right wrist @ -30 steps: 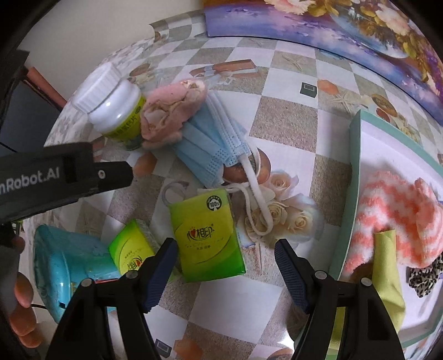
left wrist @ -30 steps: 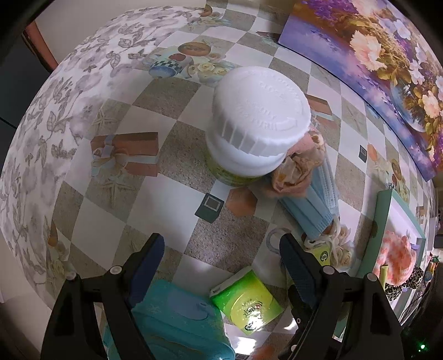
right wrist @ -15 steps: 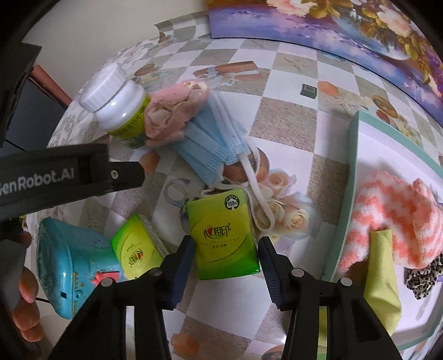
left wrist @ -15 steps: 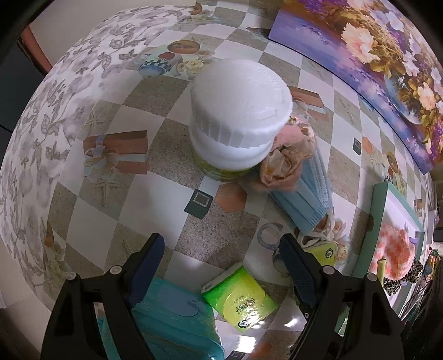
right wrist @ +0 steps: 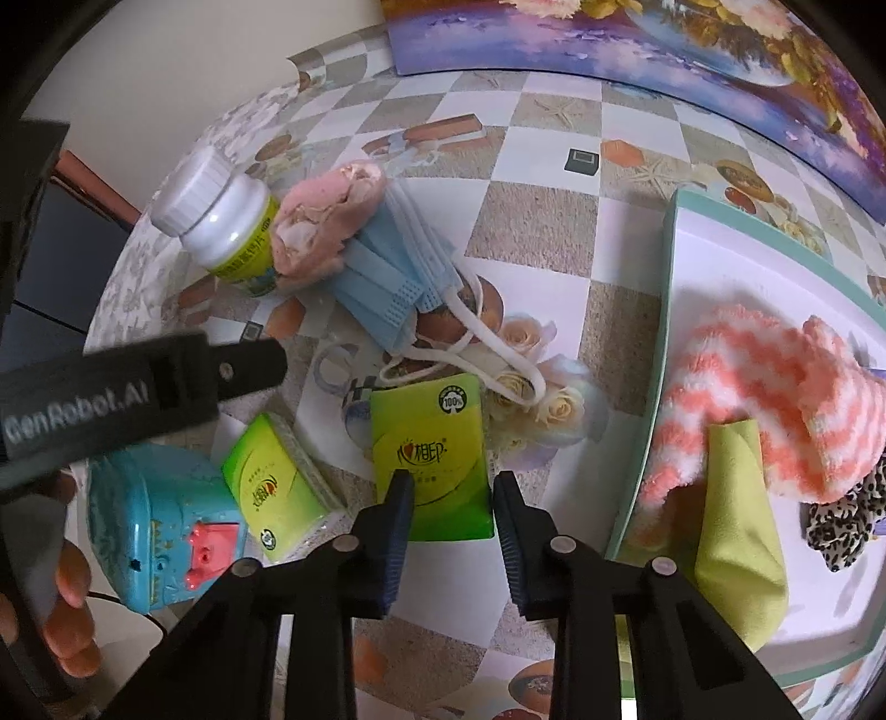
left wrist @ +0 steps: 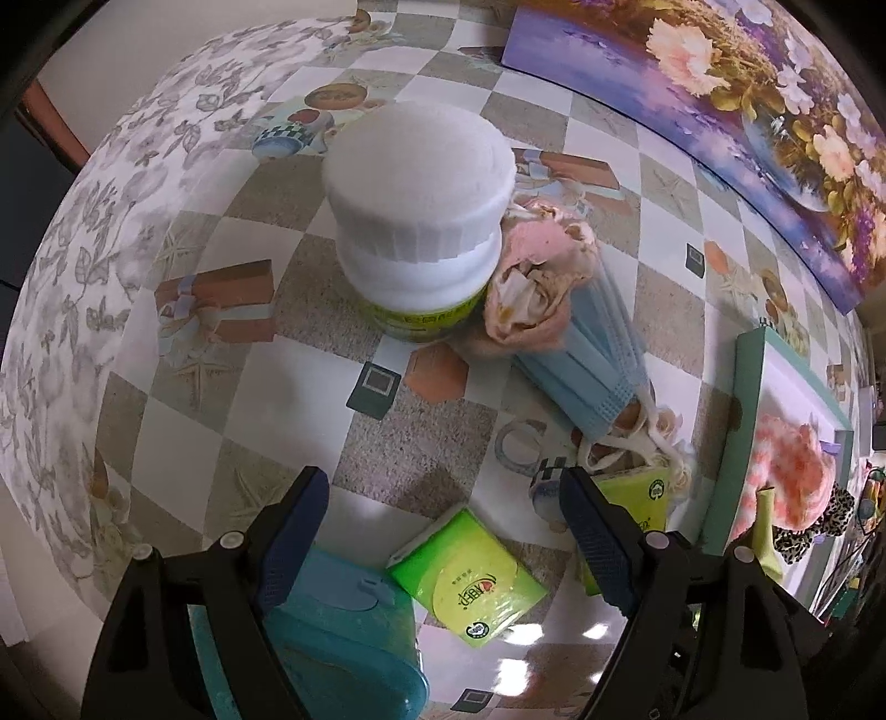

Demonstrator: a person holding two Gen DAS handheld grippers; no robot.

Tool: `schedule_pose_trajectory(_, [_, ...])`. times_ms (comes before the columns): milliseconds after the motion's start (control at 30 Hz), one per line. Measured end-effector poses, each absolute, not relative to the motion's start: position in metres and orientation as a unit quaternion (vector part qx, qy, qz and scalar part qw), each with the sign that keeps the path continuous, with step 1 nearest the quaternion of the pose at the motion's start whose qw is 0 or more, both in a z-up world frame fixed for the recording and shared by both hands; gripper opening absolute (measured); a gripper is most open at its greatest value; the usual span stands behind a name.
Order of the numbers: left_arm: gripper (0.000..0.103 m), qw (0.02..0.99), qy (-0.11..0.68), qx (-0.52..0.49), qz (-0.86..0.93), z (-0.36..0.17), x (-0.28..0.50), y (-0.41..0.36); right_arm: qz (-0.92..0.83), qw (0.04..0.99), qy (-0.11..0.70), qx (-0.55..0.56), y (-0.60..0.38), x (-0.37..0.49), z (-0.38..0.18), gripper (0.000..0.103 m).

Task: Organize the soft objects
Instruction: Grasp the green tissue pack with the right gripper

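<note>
the step in hand is picking up a tissue pack (right wrist: pixel 432 454) from the table (right wrist: pixel 542 232). the right gripper (right wrist: pixel 451 518) has just been closing, its jaws astride the pack's near end; whether the pads press yet i cannot tell. the left gripper (left wrist: pixel 443 531) hangs released. next, probably clench, lift, and carry it to the tray (right wrist: pixel 720 260) beside the striped sock (right wrist: pixel 764 399).

Checkered oilcloth (left wrist: pixel 432 437) over the tabletop, printed with shells, roses and gift boxes, glossy with glare near the front edge. Floral painting (right wrist: pixel 664 50) propped along the far edge. Pale wall (right wrist: pixel 210 61) beyond the far left corner.
</note>
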State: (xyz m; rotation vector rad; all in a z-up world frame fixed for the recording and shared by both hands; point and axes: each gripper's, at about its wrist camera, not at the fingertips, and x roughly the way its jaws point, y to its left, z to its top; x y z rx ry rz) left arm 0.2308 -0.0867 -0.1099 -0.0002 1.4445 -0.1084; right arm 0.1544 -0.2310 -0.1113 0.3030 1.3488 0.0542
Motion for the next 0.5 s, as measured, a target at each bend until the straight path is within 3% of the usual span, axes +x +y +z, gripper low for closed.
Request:
schedule_pose_trajectory(100, [0.086, 0.753, 0.657, -0.004, -0.043, -0.108, 0.231, -0.084, 0.025, 0.767, 0.625, 0.14, -0.23, 0.156, -0.115, 0.06])
schedule_pose_trajectory(367, [0.086, 0.756, 0.653, -0.019, -0.027, -0.106, 0.232, -0.063, 0.026, 0.765, 0.636, 0.095, -0.201, 0.164, -0.128, 0.06])
schedule_pose_trajectory(433, [0.086, 0.755, 0.655, -0.021, -0.029, -0.106, 0.232, -0.062, 0.022, 0.766, 0.638, 0.079, -0.198, 0.165, -0.129, 0.05])
schedule_pose_trajectory(500, [0.086, 0.755, 0.655, -0.021, -0.032, -0.109, 0.232, -0.057, 0.022, 0.767, 0.636, 0.078, -0.198, 0.164, -0.127, 0.05])
